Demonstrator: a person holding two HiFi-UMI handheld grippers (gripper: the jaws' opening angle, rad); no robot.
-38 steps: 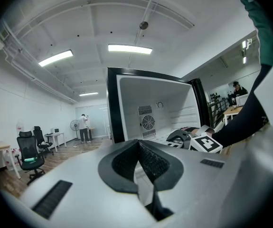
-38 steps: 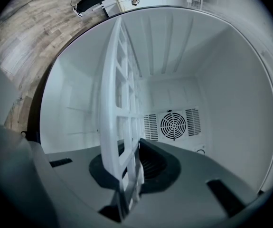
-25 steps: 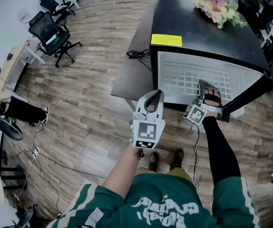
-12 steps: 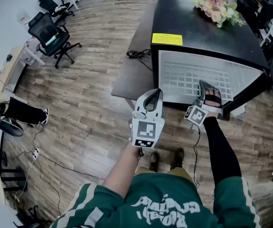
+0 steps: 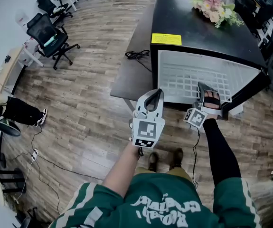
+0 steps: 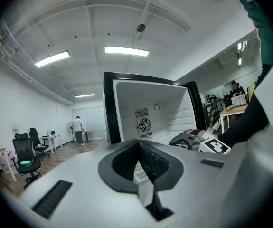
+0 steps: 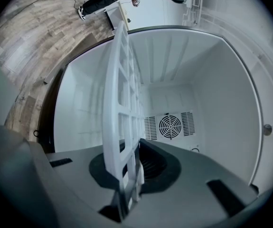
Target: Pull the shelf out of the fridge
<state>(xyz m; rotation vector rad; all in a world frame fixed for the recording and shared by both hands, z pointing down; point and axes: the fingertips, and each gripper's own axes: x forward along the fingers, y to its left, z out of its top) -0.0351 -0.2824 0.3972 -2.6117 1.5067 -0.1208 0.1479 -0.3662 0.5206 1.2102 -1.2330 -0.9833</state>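
- Wood-plank floor [image 5: 89, 108]: brown boards filling the left and centre of the head view.
- Black box-shaped fridge with white interior [image 5: 207, 32]: upper right of the head view, its opening facing the person. In the left gripper view it stands at frame centre [image 6: 127, 108], and the right gripper view looks straight into its white cavity [image 7: 212, 94].
- Dark grey flat panel [image 5: 131, 70]: juts out from the fridge's left front corner, toward frame centre.
- Black wheeled office chairs [image 5: 46, 34]: upper left of the head view, well apart from the fridge.
- White plastic grid shelf [image 5: 193, 82]: lies in the fridge opening, with its front edge projecting toward the person. In the right gripper view it runs as a tall lattice left of centre [image 7: 122, 103].
- Right gripper [image 5: 205, 90]: at the shelf's front edge, right of frame centre. Its fingers are clamped on the shelf's rim, low in its own view [image 7: 129, 175].
- Left gripper [image 5: 154, 96]: held at frame centre, just left of the fridge opening and apart from the shelf. Its fingers are pressed together with nothing between them [image 6: 137, 144].
- Pink and white flower bunch [image 5: 212, 6]: on the fridge top, upper right.
- Yellow rectangular label [image 5: 166, 39]: on the fridge top, near its front left corner.
- Round fan grille [image 7: 170, 126]: on the fridge's back wall, centre of the right gripper view.
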